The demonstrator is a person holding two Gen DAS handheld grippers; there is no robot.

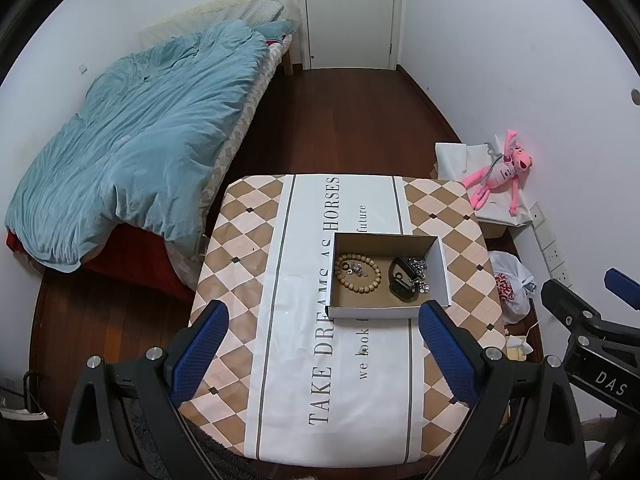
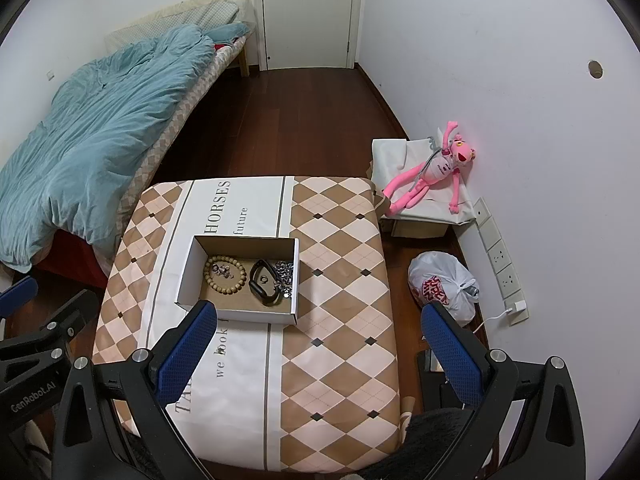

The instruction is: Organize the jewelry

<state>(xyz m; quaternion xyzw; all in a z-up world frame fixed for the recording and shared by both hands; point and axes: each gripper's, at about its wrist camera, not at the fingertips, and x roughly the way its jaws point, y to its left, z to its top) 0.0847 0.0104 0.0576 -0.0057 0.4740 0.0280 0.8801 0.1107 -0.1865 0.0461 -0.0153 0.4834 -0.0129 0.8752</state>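
A white cardboard box (image 1: 384,311) (image 2: 188,276) with a brown floor stands on the patterned table (image 1: 240,240) (image 2: 340,280). In it lie a wooden bead bracelet (image 1: 370,284) (image 2: 239,282) around small silver rings (image 1: 356,269) (image 2: 224,270), a black watch (image 1: 402,280) (image 2: 262,286) and a silver chain (image 1: 421,270) (image 2: 285,274). My left gripper (image 1: 322,356) is open and empty, held above the table's near part, short of the box. My right gripper (image 2: 320,356) is open and empty, above the table to the right of the box.
A bed with a blue duvet (image 1: 132,148) (image 2: 92,128) stands left of the table. A pink plush toy (image 1: 500,168) (image 2: 436,168) lies on a white box at the right wall. A white plastic bag (image 1: 512,284) (image 2: 440,284) sits on the floor. A white door (image 1: 348,12) is at the back.
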